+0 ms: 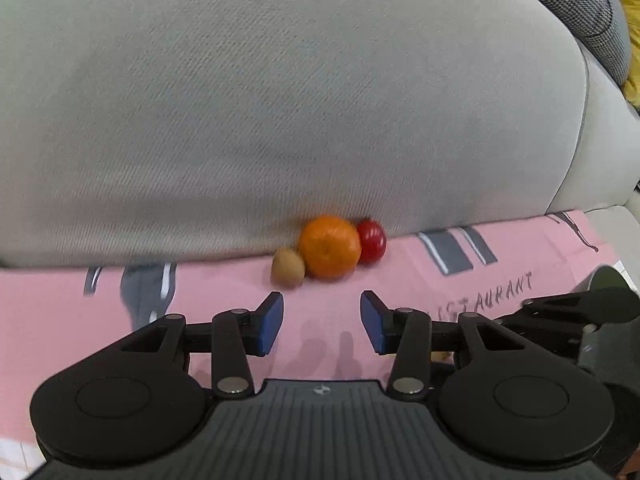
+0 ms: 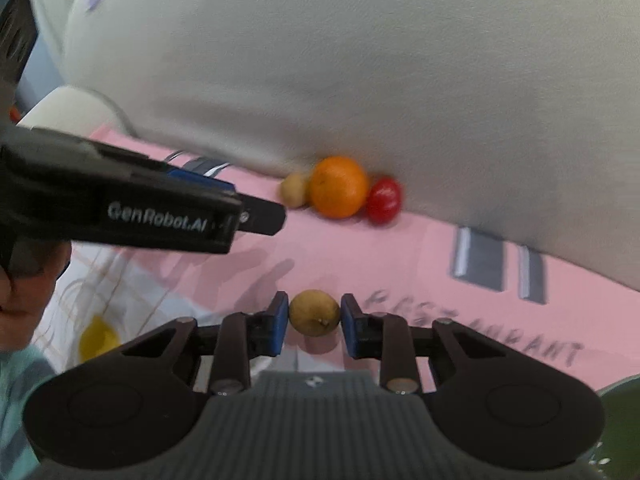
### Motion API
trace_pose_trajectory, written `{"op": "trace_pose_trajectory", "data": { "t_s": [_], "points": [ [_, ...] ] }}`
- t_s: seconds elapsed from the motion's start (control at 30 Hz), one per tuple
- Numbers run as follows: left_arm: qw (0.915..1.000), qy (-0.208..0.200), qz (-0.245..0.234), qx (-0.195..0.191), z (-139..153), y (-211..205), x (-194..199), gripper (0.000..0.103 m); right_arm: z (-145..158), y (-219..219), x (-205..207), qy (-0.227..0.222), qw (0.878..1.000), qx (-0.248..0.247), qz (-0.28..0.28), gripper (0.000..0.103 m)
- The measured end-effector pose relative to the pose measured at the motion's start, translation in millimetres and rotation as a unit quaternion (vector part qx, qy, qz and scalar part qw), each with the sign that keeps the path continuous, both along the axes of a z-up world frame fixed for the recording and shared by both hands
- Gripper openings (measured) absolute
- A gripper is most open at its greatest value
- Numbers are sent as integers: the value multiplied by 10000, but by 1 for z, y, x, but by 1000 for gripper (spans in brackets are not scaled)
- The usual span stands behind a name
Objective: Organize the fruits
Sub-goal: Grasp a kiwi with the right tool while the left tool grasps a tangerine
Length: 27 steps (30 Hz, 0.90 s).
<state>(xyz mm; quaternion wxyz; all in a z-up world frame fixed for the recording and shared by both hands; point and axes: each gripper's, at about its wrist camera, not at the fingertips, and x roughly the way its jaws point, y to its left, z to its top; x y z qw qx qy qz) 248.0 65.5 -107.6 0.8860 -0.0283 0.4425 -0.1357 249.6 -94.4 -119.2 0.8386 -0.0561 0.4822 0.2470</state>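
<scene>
Pink cloth (image 2: 328, 256) covers the sofa seat; right tool (image 2: 314, 320) is clamped on a small brown fruit (image 2: 314, 313). Left tool (image 1: 322, 322) hangs half-open, empty, near the orange (image 1: 329, 246). Round fruit could squirt free if squeezed off-centre.

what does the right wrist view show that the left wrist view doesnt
Only the right wrist view shows the right hand-held gripper shut on a small brown fruit, and a yellow-print cloth. Only the left wrist view shows the left hand-held gripper open and empty from behind, and a yellow item at the top right. Both show the orange, red fruit, kiwi-like fruit, grey cushion and pink cloth.
</scene>
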Motion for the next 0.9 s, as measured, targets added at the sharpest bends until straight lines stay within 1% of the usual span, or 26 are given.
{"op": "trace_pose_trajectory", "data": {
  "t_s": [0.07,0.17,0.27,0.33,0.43,0.6,0.67,0.73,0.8,0.83,0.9],
  "points": [
    [9997,-164,-86,143,-1,-8,6,53,3,-7,6,14,9999,15,-169,25],
    [9974,-390,-327,508,-4,-21,14,59,5,-19,14,87,9991,81,-399,25],
    [9927,-521,-669,859,-9,-34,21,59,5,-29,19,134,9982,136,-562,25],
    [9880,-572,-916,1104,-12,-43,24,60,5,-32,21,155,9978,158,-625,25],
    [9818,-530,-1176,1393,-18,-53,30,61,4,-35,22,206,9974,207,-652,25],
    [9730,-446,-1415,1771,-27,-63,38,61,1,-36,23,233,9972,258,-661,25],
    [9681,-436,-1508,1954,-31,-67,41,61,-2,-38,26,252,9970,282,-668,25],
    [9656,-431,-1532,2056,-34,-69,43,60,-4,-39,26,267,9968,296,-691,25],
    [9652,-432,-1558,2055,-36,-70,44,59,-5,-41,26,273,9965,316,-718,25],
    [9652,-439,-1572,2043,-37,-71,44,56,-7,-41,26,272,9964,326,-728,25],
    [9657,-454,-1573,2016,-39,-73,44,55,-7,-43,27,263,9963,330,-745,25]
  ]
}}
